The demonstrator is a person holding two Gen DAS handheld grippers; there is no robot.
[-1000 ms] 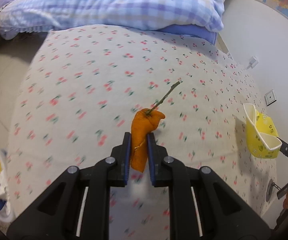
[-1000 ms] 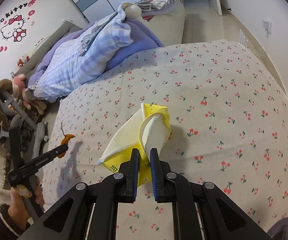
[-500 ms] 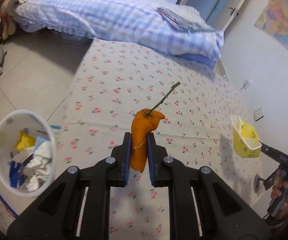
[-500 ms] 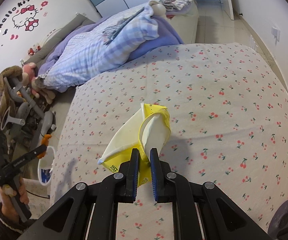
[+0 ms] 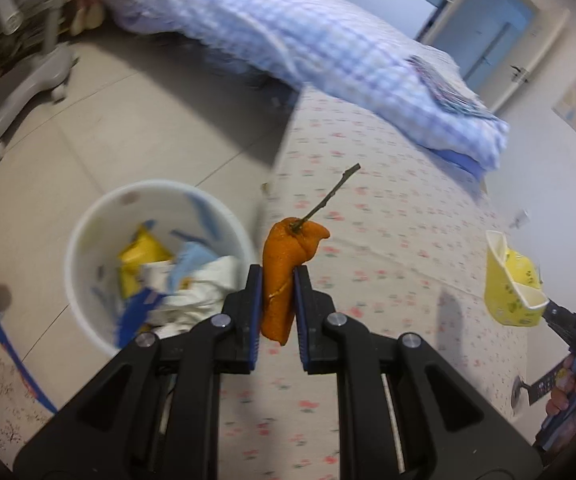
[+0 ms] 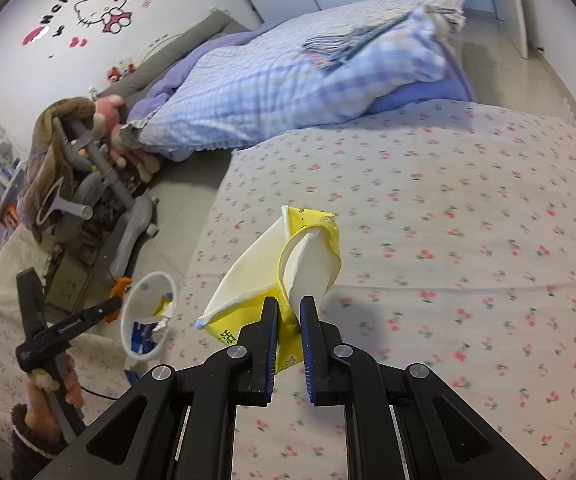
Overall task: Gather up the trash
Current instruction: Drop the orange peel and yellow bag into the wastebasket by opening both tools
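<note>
Left tongs [image 5: 275, 308] pinch the orange peel [image 5: 288, 276] just beside the bin [image 5: 87, 240] off the bed's edge; next, shift over its rim and release. Right tongs [image 6: 288, 344] pinch the yellow cup [image 6: 275, 268] above the bed [image 6: 468, 220].

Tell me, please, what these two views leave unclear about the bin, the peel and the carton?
- Bin: its contents are motion-blurred in the left view, small in the right, so the items can't be identified.
- Peel: its lower part sits between the left gripper fingers; tiny in the right view.
- Carton: its print is partly hidden by the right gripper.
</note>
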